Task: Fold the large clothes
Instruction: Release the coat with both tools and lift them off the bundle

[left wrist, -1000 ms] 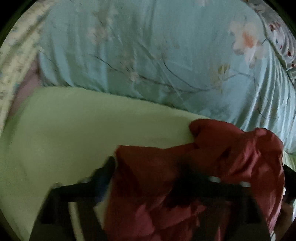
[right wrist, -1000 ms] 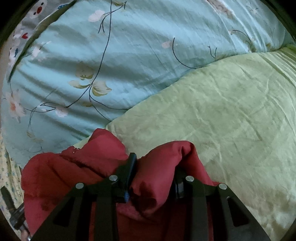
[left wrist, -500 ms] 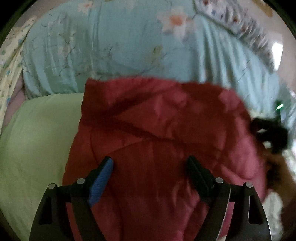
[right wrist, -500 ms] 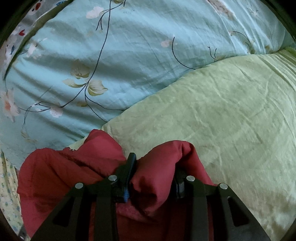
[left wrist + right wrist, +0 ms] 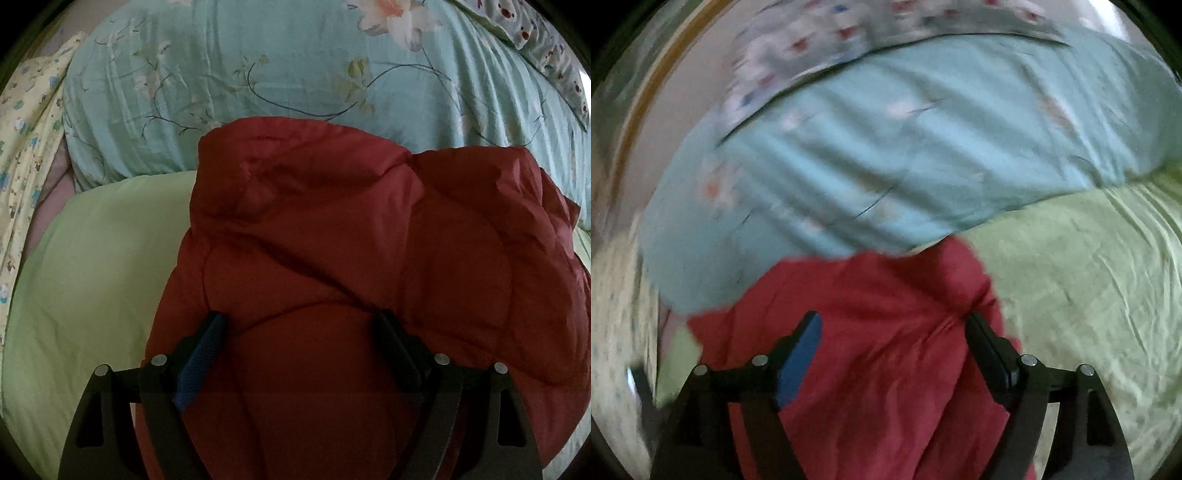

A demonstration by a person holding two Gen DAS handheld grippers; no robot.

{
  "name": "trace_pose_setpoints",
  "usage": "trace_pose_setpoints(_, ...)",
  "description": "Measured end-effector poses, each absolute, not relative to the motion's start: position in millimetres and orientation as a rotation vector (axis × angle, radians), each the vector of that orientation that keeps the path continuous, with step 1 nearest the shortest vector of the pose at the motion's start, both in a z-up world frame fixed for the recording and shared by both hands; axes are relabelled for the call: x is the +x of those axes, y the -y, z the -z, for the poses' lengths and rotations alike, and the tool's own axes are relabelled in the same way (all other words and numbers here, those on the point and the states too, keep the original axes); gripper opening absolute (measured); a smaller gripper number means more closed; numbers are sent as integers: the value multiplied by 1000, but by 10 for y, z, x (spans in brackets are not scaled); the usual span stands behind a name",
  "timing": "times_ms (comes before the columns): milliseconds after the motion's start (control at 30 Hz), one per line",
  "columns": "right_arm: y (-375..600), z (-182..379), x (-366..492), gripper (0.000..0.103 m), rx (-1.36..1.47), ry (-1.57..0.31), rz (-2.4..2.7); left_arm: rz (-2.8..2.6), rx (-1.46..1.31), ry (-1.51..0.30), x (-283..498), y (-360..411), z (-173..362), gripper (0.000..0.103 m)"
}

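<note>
A dark red padded jacket [image 5: 351,258] lies in a folded bundle on the light green sheet [image 5: 92,277]; it also shows in the right wrist view [image 5: 879,350]. My left gripper [image 5: 299,325] is open, its jaws spread wide over the near part of the jacket, holding nothing. My right gripper [image 5: 892,326] is open too, jaws spread over the jacket's right end. The right wrist view is blurred by motion.
A teal floral duvet [image 5: 295,74] is heaped behind the jacket, also in the right wrist view [image 5: 905,147]. A yellow patterned cloth [image 5: 26,129] lies at far left. A grey patterned pillow [image 5: 554,55] is at upper right. Green sheet [image 5: 1089,277] spreads to the right.
Both grippers have let go of the jacket: the left opened half a second ago, the right just now. The jacket now lies laid out on the sheet. The right gripper is moving.
</note>
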State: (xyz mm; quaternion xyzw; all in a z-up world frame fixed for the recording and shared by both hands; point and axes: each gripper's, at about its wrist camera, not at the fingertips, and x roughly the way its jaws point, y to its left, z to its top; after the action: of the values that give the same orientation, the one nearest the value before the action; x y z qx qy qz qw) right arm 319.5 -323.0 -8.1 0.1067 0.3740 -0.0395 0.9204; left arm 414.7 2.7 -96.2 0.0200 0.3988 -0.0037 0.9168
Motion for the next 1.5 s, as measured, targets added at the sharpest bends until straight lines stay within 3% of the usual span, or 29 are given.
trace_pose_setpoints(233,2940,633,3450,83,6,-983,80,3,47,-857,4266,-7,981,89)
trace_pose_setpoints(400,3148,803,3631,92,48,-1003,133,3,33,-901,4409,-41,1013,96)
trace_pose_setpoints(767,3365,1010,3844,96,136,-1016,171,-5,19,-942,4549,-57,1078,102)
trace_pose_setpoints(1500,3561,400,2945,97,185,-937,141,73,-92,-876,3949,-363,739,100)
